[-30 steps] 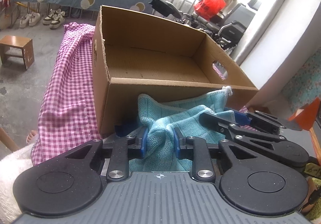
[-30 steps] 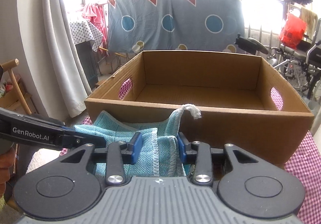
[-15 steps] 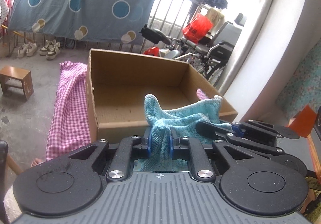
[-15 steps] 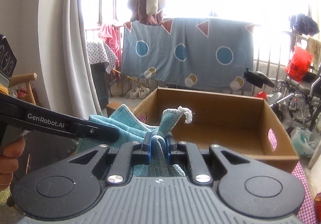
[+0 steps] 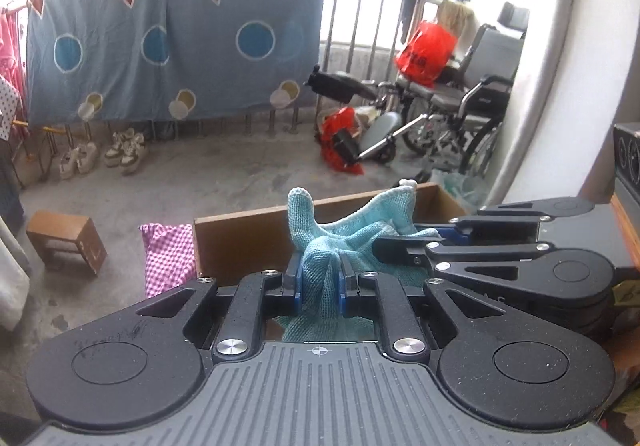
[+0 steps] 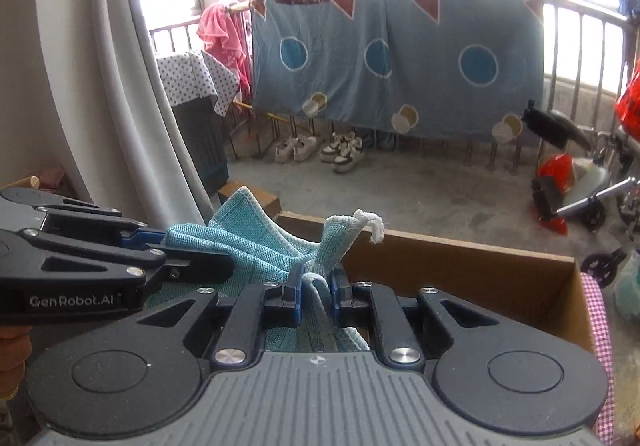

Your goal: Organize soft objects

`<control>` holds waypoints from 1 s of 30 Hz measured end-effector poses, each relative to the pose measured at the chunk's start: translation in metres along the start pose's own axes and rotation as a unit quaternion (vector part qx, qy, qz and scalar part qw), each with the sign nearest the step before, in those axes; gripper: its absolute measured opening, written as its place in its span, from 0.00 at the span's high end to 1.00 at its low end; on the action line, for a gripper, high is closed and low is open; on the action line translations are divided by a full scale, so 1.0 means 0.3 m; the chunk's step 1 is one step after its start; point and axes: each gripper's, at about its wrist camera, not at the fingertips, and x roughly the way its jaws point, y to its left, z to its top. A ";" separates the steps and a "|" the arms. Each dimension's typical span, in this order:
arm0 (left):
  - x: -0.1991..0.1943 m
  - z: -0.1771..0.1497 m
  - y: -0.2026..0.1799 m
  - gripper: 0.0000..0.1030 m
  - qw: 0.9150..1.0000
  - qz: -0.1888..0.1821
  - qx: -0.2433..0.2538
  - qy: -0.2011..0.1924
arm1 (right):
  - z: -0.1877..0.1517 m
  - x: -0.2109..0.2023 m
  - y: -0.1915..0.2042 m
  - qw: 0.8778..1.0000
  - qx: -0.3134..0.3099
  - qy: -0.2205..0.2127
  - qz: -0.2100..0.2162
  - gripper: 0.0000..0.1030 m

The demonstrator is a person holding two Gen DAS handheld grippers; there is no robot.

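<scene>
A teal knitted cloth (image 5: 320, 266) is bunched between the blue pads of my left gripper (image 5: 319, 282), which is shut on it. My right gripper (image 5: 400, 242) reaches in from the right in the left wrist view and pinches the same cloth. In the right wrist view my right gripper (image 6: 316, 286) is shut on the teal cloth (image 6: 256, 246), whose white loop (image 6: 370, 224) sticks up. My left gripper (image 6: 196, 262) comes in from the left there, clamped on the cloth too. The open cardboard box (image 5: 244, 242) lies just beyond and below, its far wall (image 6: 460, 266) showing behind the cloth.
A pink checked cloth (image 5: 168, 258) covers the surface under the box. A small wooden stool (image 5: 66, 242) stands on the concrete floor at left. Shoes (image 6: 320, 150), a hanging blue sheet (image 6: 392, 58), a wheelchair (image 5: 460, 106) and grey curtains (image 6: 120, 86) ring the space.
Both grippers closed on the teal cloth and lifted it from in front of the box. The box has dropped low in both views and the cloth now hangs above its near edge.
</scene>
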 end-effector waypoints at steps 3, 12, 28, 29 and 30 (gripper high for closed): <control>0.178 0.041 0.035 0.86 0.999 0.029 0.003 0.044 | 0.027 0.174 -0.088 0.998 0.041 0.054 0.013 0.86; 0.466 0.036 0.100 0.86 0.987 0.085 0.026 0.134 | -0.013 0.479 -0.259 0.981 0.112 0.151 0.038 0.86; 0.493 0.040 0.091 0.38 0.978 0.135 0.073 0.145 | -0.067 0.658 -0.342 0.958 0.199 0.196 0.065 0.82; 0.483 0.047 0.087 0.36 0.978 0.135 0.072 0.140 | -0.067 0.660 -0.343 0.957 0.201 0.198 0.062 0.82; 0.474 0.056 0.083 0.32 0.979 0.133 0.071 0.135 | -0.066 0.658 -0.343 0.957 0.203 0.198 0.062 0.81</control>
